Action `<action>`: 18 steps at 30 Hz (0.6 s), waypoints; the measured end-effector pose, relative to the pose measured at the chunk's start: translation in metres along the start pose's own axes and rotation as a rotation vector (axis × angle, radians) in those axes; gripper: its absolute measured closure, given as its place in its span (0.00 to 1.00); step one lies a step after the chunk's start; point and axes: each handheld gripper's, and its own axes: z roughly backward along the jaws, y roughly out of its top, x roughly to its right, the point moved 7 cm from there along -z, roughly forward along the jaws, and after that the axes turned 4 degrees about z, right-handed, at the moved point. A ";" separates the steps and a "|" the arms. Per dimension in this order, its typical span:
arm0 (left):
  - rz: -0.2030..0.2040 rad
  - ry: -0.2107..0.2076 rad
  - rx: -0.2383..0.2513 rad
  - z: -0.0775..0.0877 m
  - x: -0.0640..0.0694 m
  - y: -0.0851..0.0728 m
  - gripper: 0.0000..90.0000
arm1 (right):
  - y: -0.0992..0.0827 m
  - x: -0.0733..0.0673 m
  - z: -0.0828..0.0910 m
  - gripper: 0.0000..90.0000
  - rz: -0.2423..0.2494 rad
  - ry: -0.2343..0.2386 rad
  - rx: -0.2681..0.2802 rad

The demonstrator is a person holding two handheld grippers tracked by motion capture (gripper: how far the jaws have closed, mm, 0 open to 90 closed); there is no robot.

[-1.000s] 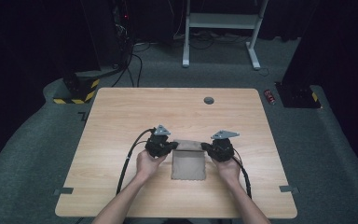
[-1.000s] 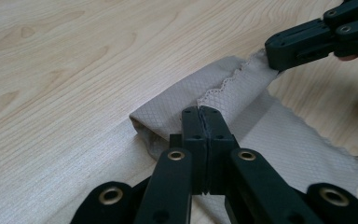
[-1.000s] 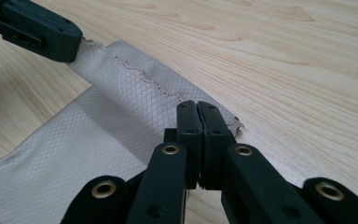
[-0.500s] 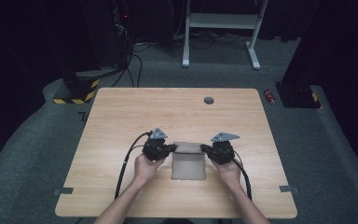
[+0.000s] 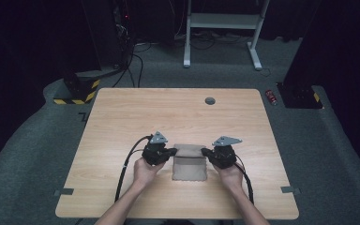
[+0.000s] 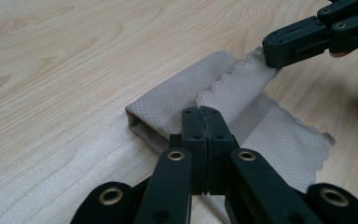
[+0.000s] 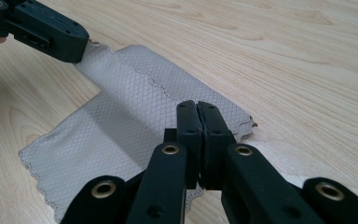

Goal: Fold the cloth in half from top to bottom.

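1. The beige cloth lies on the near middle of the worktop, its far edge doubled over toward the person, likely mid-fold.
2. The left gripper is clamped on the fold's left corner, jaws pressed together on the fabric.
3. The right gripper pinches the right corner likewise, so both ends should travel evenly.
4. Count: 1 cloth, 2 grippers, 1 dark grommet at the far edge.
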 end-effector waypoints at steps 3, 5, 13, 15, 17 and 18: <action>0.003 -0.001 0.002 0.000 0.002 -0.002 0.99 | -0.001 -0.001 0.002 0.98 0.008 -0.003 -0.003; 0.004 -0.004 -0.002 0.000 0.003 -0.003 0.99 | -0.002 -0.002 0.002 0.98 0.006 -0.006 -0.006; -0.013 -0.010 -0.015 -0.002 0.009 -0.010 0.99 | -0.010 -0.004 0.004 0.98 0.034 -0.008 -0.014; -0.031 -0.004 -0.029 -0.003 0.010 -0.012 0.99 | -0.012 -0.005 0.004 0.98 0.041 -0.010 -0.013; -0.023 -0.010 -0.022 -0.002 0.011 -0.013 0.99 | -0.014 -0.006 0.004 0.98 0.038 -0.005 -0.015; -0.022 -0.011 -0.019 -0.001 0.012 -0.013 0.99 | -0.014 -0.006 0.004 0.98 0.038 -0.002 -0.013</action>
